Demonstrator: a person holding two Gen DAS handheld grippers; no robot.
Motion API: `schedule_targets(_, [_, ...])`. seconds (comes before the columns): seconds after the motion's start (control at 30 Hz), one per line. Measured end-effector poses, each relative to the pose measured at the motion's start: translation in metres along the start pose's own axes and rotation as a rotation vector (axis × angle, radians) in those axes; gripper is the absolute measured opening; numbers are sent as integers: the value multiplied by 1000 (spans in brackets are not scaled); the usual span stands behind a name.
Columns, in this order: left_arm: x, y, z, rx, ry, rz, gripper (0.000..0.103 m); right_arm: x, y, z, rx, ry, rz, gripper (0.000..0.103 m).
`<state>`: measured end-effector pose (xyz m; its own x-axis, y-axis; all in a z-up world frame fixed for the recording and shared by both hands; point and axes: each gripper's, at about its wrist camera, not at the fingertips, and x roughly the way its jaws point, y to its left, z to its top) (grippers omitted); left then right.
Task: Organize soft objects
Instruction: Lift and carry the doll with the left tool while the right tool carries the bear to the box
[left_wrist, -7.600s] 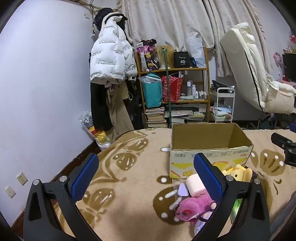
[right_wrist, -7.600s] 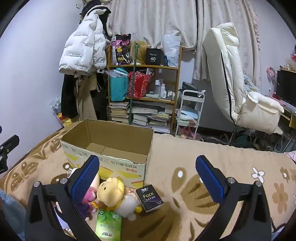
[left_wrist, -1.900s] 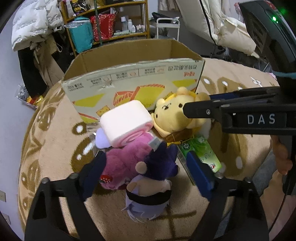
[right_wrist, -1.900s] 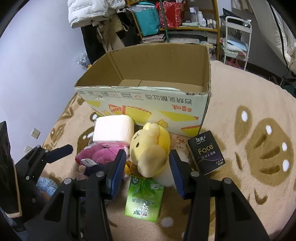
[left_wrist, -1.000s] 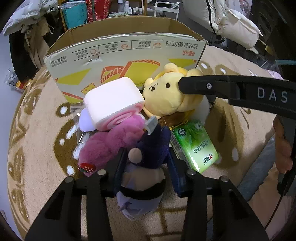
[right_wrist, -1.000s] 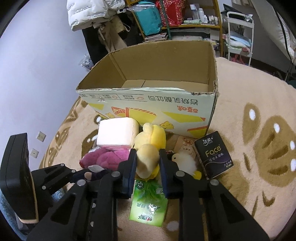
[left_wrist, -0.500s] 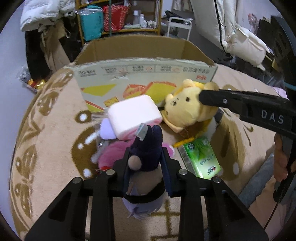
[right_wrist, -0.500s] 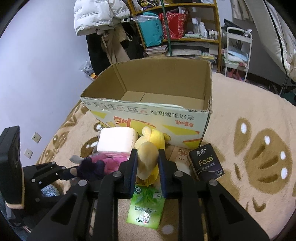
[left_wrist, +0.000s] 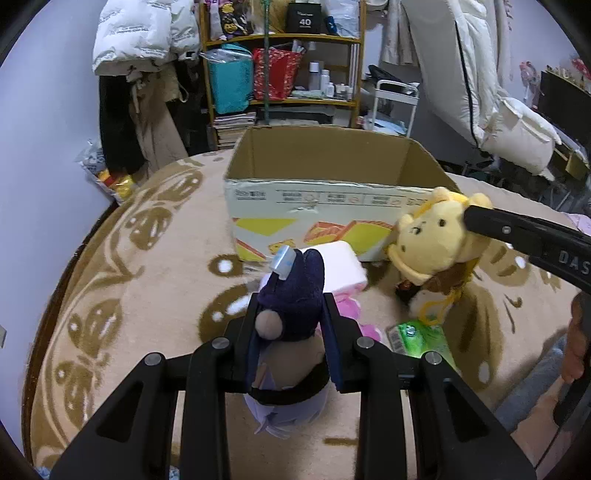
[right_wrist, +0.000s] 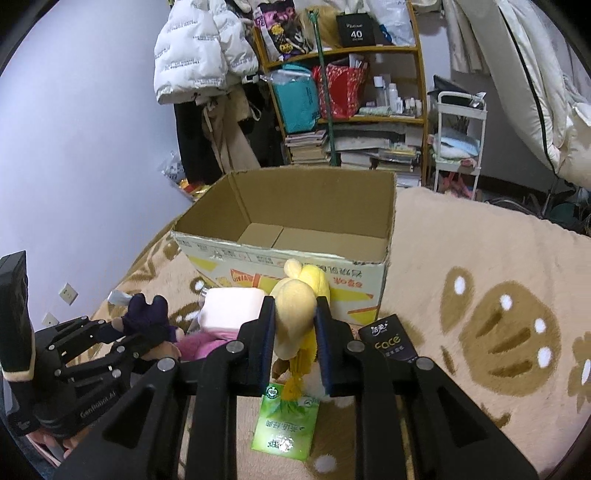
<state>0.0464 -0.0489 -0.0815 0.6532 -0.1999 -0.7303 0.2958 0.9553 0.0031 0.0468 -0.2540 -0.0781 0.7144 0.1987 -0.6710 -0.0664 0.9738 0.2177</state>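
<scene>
From the left wrist view, the left gripper squeezes a purple plush toy between its two blue pads. The toy is off the brown and tan blanket. A little tag sticks up from its head. Just past it lie a white and pink soft block and a pink plush. The open cardboard box stands behind them, near the far edge of the blanket. On the right side, the right gripper pinches a yellow plush bear, which hangs in front of the box's right corner. A green tissue pack lies flat under the bear.

From the right wrist view, the right gripper is clamped on the yellow plush bear, with the pads pressing both sides. The cardboard box is open and bare inside. The green tissue pack lies below the bear. A black tissue pack lies near the box's right front corner. On the left side, the left gripper holds the purple plush toy beside the soft block.
</scene>
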Motion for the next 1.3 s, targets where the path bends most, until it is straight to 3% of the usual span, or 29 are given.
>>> schedule_targets(0.5, [-26,7,5,-12,-117,80,28,-23,1,1,-10,-91,-26,21])
schedule_targets(0.7, [-40,12,10,-33,-191,112,28,-43,3,4,-26,-195,-73,20])
schedule_targets(0.93, [-56,16,28,-48,-294,146,29,-54,8,12,-48,-263,-98,20])
schedule_targets(1.3, [-65,24,67,-62,-388,155,29,-56,-3,30,-25,-311,-129,20])
